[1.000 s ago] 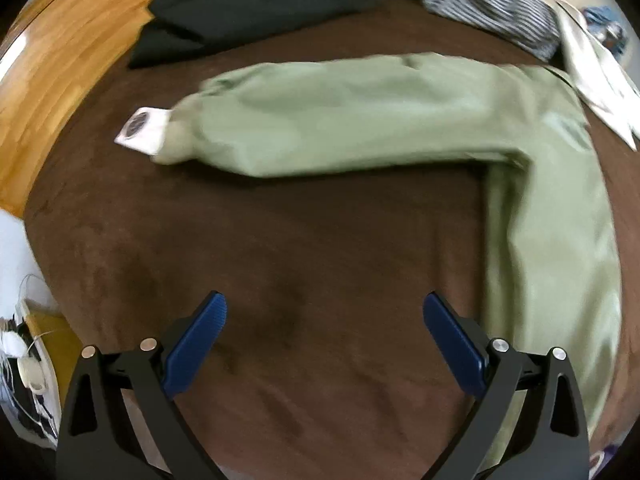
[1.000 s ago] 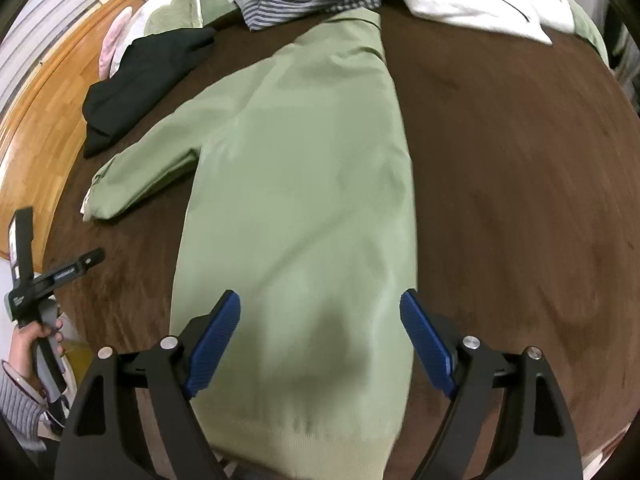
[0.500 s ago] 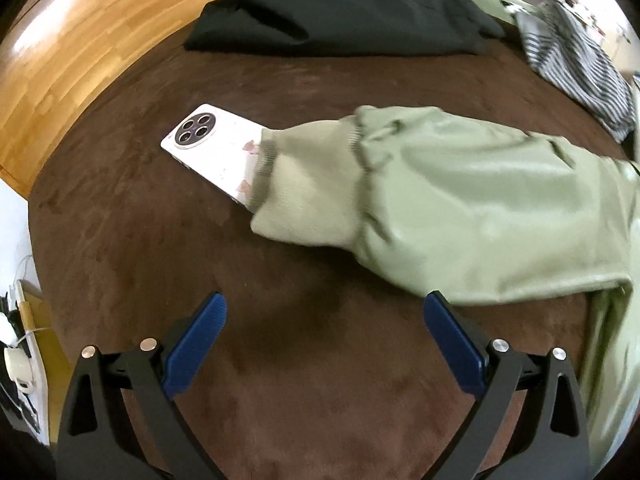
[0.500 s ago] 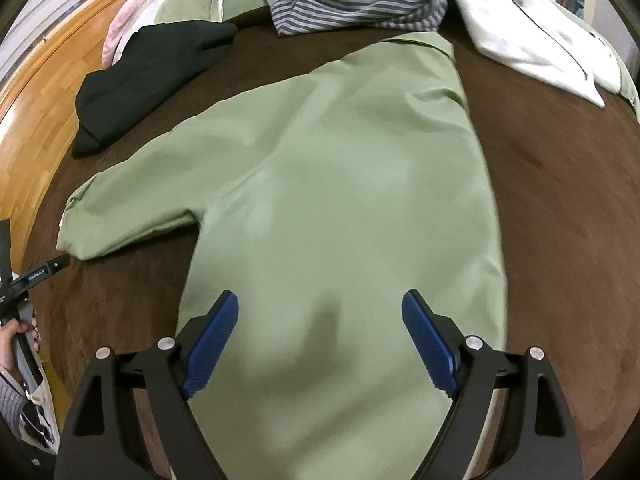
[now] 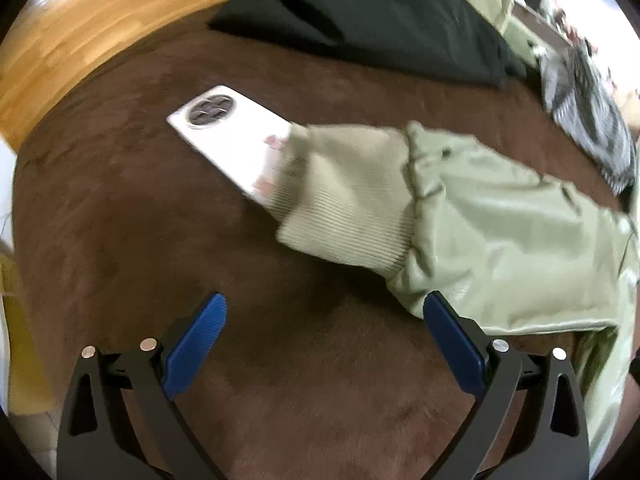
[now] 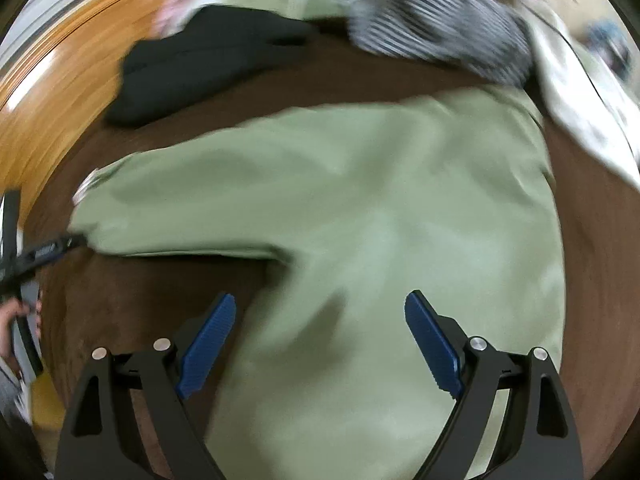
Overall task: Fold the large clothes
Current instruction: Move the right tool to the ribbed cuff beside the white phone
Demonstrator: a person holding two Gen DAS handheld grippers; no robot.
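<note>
A light green jacket (image 6: 400,208) lies spread on the brown surface (image 5: 132,240), one sleeve stretched out to the left. In the left wrist view the sleeve (image 5: 500,240) ends in a ribbed cuff (image 5: 344,196) that lies partly over a white phone (image 5: 228,140). My left gripper (image 5: 324,340) is open and empty, just short of the cuff; its right fingertip is at the sleeve's lower edge. My right gripper (image 6: 320,340) is open and empty, above the jacket's body near the armpit. The left gripper also shows in the right wrist view (image 6: 48,250) at the sleeve end.
A black garment (image 5: 380,16) lies at the back, also in the right wrist view (image 6: 208,64). A striped garment (image 6: 440,28) and a white one (image 6: 584,96) lie at the back right. A wooden board (image 5: 80,36) borders the brown surface on the left.
Both grippers moved forward. The left one has closed in on the sleeve cuff and the phone. The right one has moved up the jacket's body toward the armpit. Both stay open.
</note>
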